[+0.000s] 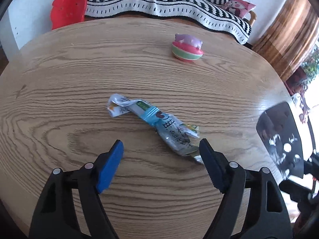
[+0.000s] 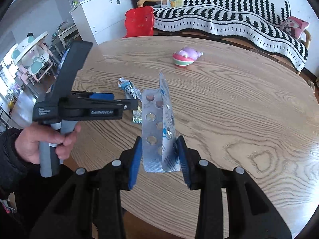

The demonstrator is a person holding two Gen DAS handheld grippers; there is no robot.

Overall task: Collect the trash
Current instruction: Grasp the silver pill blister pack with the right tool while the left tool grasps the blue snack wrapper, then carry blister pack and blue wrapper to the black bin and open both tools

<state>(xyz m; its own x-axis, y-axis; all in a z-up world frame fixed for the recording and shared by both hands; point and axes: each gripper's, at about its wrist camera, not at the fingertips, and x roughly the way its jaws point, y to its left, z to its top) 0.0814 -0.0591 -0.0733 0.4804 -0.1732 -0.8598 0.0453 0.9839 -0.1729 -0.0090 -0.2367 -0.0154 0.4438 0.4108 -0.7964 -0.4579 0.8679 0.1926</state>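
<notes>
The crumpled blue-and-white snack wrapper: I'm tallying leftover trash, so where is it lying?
The crumpled blue-and-white snack wrapper lies on the round wooden table, mid-frame in the left wrist view, just ahead of the open left hand-held gripper, with the pink toy top farther back.

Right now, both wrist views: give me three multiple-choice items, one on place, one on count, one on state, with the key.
1. Where does the wrapper lie?
A. on the sofa
B. on the table, ahead of the left tongs
C. in the right tongs

2. How many toys are on the table?
A. one
B. three
C. none

3. What are the right tongs doing?
A. wide open and empty
B. gripping the toy
C. shut on the blister pack

Key: 1 B, the wrapper sits on the wood just ahead of the left tongs' tips. 2 A, only one pink toy shows. 3 C, both pads press the folded pack.
</notes>
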